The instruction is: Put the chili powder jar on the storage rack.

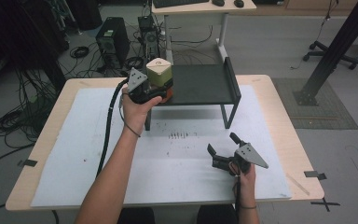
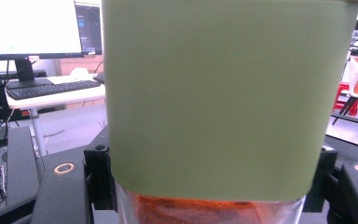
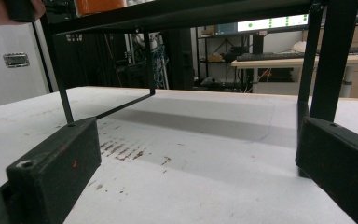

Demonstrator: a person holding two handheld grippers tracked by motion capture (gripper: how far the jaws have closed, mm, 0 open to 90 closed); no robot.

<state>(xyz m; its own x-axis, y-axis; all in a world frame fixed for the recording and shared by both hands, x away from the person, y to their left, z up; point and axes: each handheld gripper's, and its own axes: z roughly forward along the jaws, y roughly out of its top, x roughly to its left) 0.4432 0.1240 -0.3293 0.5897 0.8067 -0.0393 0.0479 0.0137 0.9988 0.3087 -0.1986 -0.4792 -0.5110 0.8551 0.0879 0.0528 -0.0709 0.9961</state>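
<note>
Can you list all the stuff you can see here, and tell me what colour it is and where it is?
Jar: one, green lid, clear base with something orange inside, held at the black shelf's left end.
Shelf: one, black, at the back of the table.
Mat: one, white, with dark marks, covering the table.
Table: one, light wood.
Computer tower: one, black, on the floor behind.
Left tool: black, shut on the jar.
Right tool: black, open, low over the mat.
</note>
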